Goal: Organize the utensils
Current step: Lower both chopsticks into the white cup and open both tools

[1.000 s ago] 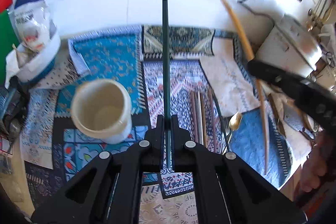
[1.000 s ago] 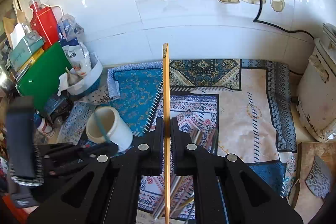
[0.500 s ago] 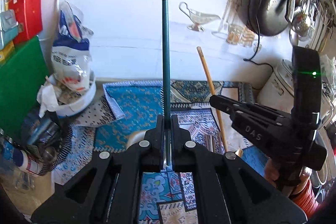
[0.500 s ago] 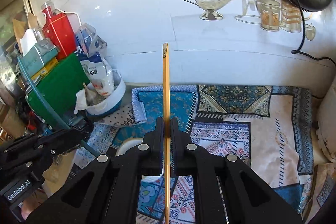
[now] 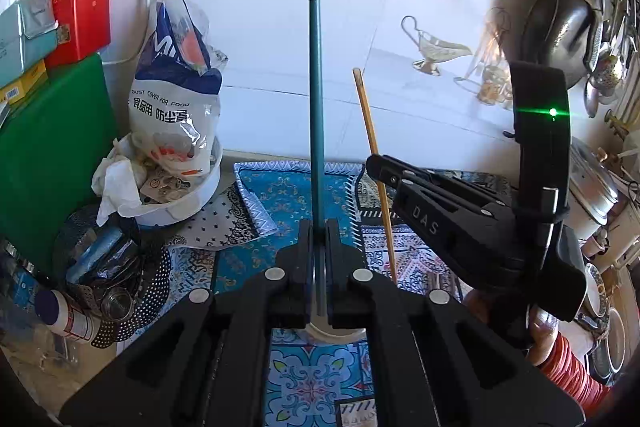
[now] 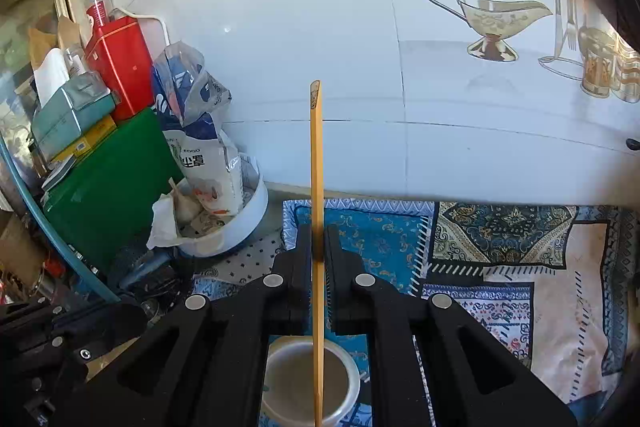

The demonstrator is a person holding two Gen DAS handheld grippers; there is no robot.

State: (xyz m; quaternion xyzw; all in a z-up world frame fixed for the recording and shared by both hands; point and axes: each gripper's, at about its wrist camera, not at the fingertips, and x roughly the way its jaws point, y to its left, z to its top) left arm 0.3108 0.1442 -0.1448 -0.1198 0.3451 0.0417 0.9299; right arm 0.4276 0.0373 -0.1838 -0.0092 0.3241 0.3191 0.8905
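Left wrist view: the left tool (image 5: pixel 318 227) is clamped on a long dark green chopstick (image 5: pixel 316 115), which stands up and away from the jaws; only a sliver of the white cylindrical cup (image 5: pixel 336 331) shows beneath the tool. The right tool (image 5: pixel 384 173) sits just beside it, clamped on a long yellow wooden chopstick (image 5: pixel 370 131). Risk: the two tools converge over one small opening, so the sticks or tool bodies may collide and knock a stick askew. Risk: each stick is held near one end, so a contact at the far end may pivot it in the pads. Right wrist view: the right tool (image 6: pixel 318 247) holds the yellow wooden chopstick (image 6: pixel 316 187), whose lower end lies over the mouth of the white cylindrical cup (image 6: pixel 348 367). Risk: a release off centre may strike the rim and tip the cup, which looks light. The surface (image 6: pixel 500 247) is covered with patterned blue and beige cloths. A white tiled wall (image 6: pixel 320 27) stands behind; a green board (image 6: pixel 108 179), a red tin (image 6: pixel 120 63) and a white bowl holding a printed bag (image 6: pixel 240 223) crowd the left side.
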